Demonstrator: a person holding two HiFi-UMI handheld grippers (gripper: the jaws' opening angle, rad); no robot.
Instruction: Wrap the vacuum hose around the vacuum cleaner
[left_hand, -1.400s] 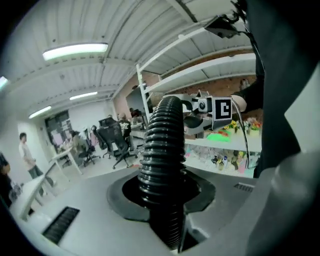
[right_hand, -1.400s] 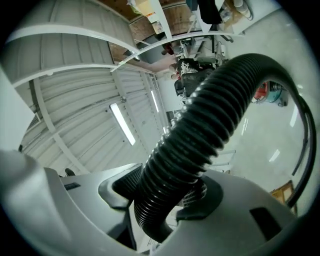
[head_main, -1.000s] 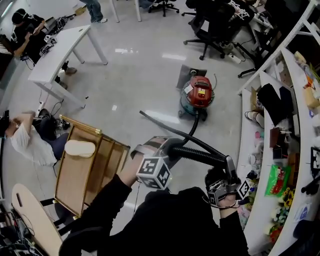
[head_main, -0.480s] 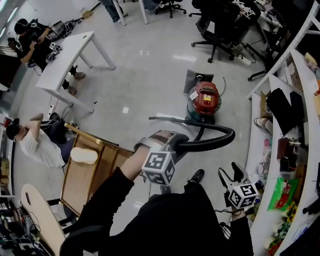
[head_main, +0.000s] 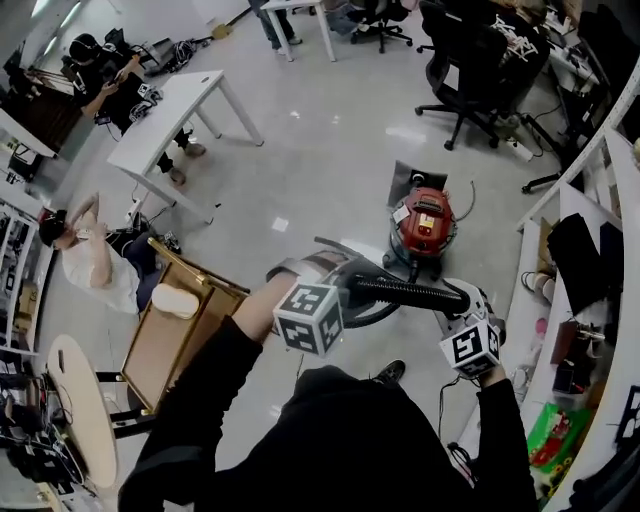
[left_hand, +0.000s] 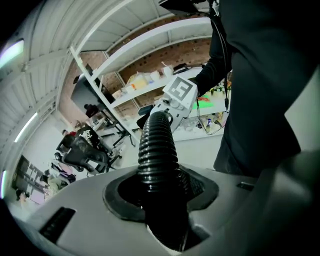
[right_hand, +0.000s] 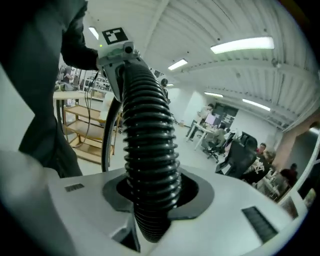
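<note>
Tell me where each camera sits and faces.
Head view: on the head, steeply down at floor, vacuum cleaner, vacuum hose; sleeves, left tool, right tool show.
Left gripper view: on left tool, along opening jaws holding hose, toward right tool; torso shows.
Right gripper view: on right tool, along closing jaws round hose, toward left tool; sleeve shows.
Shared: gripper views face each other along one hose.

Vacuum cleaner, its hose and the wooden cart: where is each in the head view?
vacuum cleaner (head_main: 422, 222), head view, red top.
vacuum hose (head_main: 400, 291), head view, ribbed middle stretch.
wooden cart (head_main: 170, 355), head view, flat shelf board.
</note>
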